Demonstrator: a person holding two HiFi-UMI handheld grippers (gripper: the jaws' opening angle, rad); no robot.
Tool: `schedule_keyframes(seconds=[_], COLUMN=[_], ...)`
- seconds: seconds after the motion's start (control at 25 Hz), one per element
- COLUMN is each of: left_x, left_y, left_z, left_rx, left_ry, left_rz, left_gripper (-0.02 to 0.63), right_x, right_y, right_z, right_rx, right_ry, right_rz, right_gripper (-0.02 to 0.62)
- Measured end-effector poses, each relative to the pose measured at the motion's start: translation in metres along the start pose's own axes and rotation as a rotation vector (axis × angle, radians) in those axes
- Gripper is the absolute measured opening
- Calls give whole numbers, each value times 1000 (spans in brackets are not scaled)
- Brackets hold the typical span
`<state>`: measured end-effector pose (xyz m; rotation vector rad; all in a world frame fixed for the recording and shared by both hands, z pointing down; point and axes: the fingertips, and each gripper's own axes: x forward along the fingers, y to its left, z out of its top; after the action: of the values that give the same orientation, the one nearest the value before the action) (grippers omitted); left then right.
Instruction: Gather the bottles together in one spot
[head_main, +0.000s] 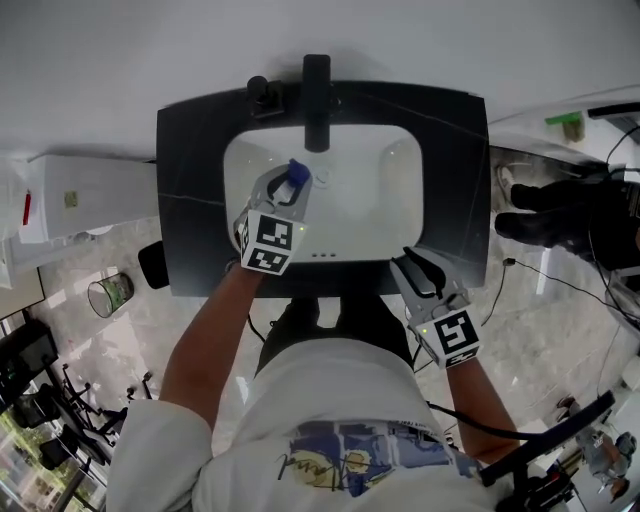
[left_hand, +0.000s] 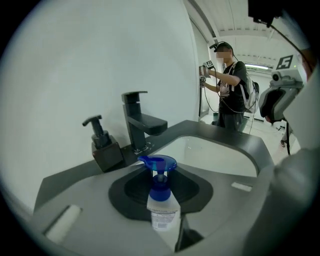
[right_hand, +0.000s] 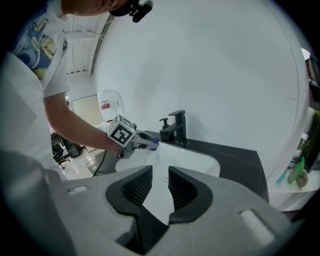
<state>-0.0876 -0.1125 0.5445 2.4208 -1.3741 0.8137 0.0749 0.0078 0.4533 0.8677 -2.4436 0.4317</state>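
A small clear bottle with a blue pump top (head_main: 297, 176) hangs above the left side of the white sink basin (head_main: 385, 205), and my left gripper (head_main: 290, 187) is shut on it. In the left gripper view the bottle (left_hand: 161, 207) stands upright between the jaws, its blue pump towards the black faucet (left_hand: 142, 122). My right gripper (head_main: 415, 263) hovers over the counter's front right edge. Its jaws stand a little apart with nothing between them, as the right gripper view (right_hand: 160, 192) shows.
A black soap dispenser (head_main: 262, 92) stands left of the faucet (head_main: 317, 100) on the dark counter (head_main: 190, 200). Green bottles (right_hand: 299, 175) sit on a shelf at far right. Another person (left_hand: 230, 85) stands in the background. A white appliance (head_main: 90, 195) is at left.
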Motion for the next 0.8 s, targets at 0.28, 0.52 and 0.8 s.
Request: schedule_keyframes(seconds=[0.28, 0.52, 0.8], left_x=[-51, -64, -59], left_y=[56, 102, 147], left_z=[34, 53, 74], left_rx=[-108, -168, -202], left_ry=[-102, -145, -192], left_rz=[124, 216, 291], left_gripper=[89, 89, 89], right_x=[3, 6, 6], right_y=[14, 21, 14], right_z=[4, 3, 9], right_rx=[-11, -16, -28], right_ry=[-16, -12, -10], right_rz=[7, 7, -9], right_gripper=[100, 100, 100])
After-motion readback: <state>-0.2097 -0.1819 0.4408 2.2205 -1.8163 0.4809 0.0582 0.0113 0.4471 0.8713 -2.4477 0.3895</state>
